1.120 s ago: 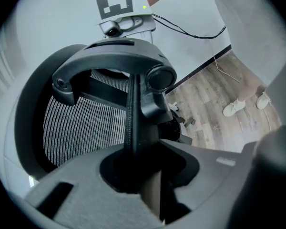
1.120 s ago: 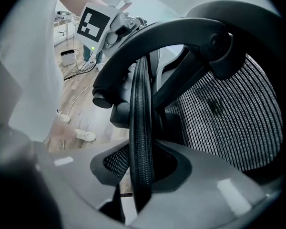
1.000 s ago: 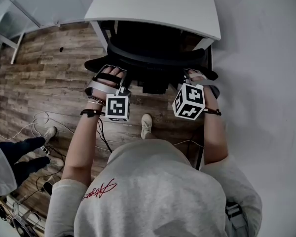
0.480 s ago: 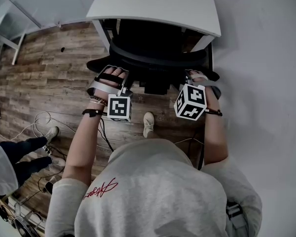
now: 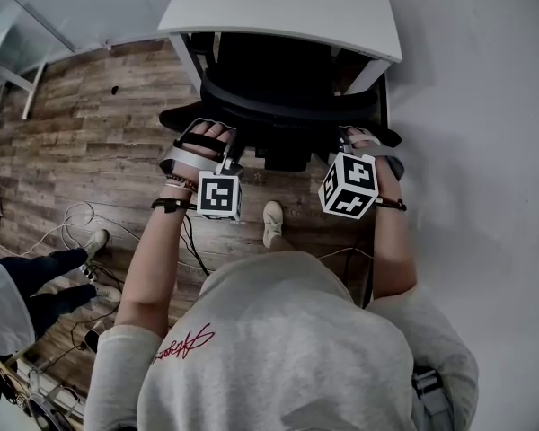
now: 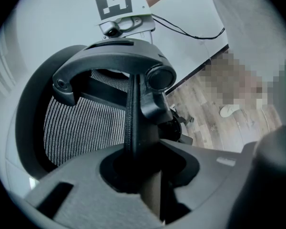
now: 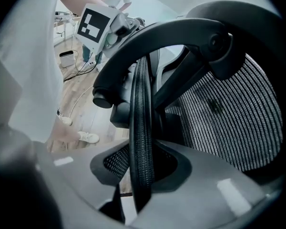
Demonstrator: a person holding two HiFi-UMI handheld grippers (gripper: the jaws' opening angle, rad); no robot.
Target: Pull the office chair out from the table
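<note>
A black mesh office chair (image 5: 283,97) is tucked under the white table (image 5: 287,7). I stand behind it with a gripper on each side of its backrest. My left gripper (image 5: 223,155) is shut on the backrest's left edge, and the thin black rim (image 6: 132,123) runs up between its jaws (image 6: 138,173). On the other side my right gripper (image 5: 352,144) is shut on the right edge, with the mesh-covered rim (image 7: 142,113) clamped in its jaws (image 7: 143,173). The curved lumbar bar (image 7: 162,37) and mesh panel (image 6: 81,128) lie just beyond.
A white wall (image 5: 476,151) stands close on the right. Wood floor (image 5: 81,133) spreads to the left, with loose cables (image 5: 81,218) and another person's legs (image 5: 45,277). My shoe (image 5: 269,225) is behind the chair base.
My right gripper has edged slightly with the backrest toward me. The left gripper stays put, and both grips are unchanged.
</note>
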